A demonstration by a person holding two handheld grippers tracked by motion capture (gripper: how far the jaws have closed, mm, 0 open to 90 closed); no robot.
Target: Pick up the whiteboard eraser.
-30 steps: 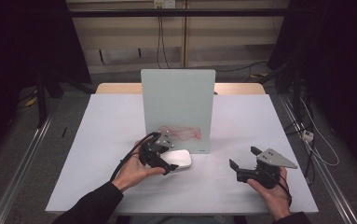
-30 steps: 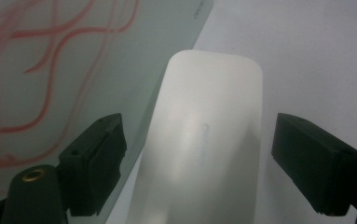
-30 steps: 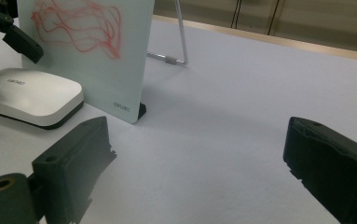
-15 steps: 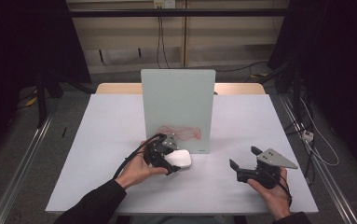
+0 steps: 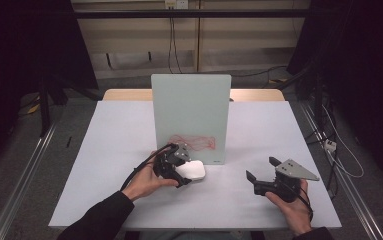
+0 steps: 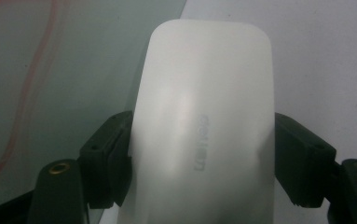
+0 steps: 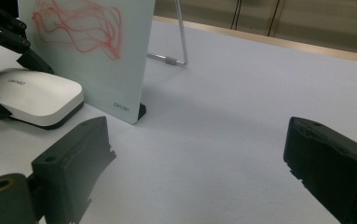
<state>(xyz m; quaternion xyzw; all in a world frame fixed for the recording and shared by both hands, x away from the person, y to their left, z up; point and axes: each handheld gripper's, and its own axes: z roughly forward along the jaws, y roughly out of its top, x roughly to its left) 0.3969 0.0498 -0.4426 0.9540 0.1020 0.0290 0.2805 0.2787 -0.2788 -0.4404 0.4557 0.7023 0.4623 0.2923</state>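
On the white bench (image 5: 129, 150), at about 7 o'clock from the upright glass board (image 5: 191, 107), the left claw (image 5: 181, 172) is seen clenched on a white eraser (image 5: 191, 170) (faint lettering is printed on its top), which lies just in front of the board's red scribble (image 5: 191, 141). Toward 4 o'clock from the board, well apart, the right claw (image 5: 260, 169) is held released above the bench, its jaws spread with nothing between them.
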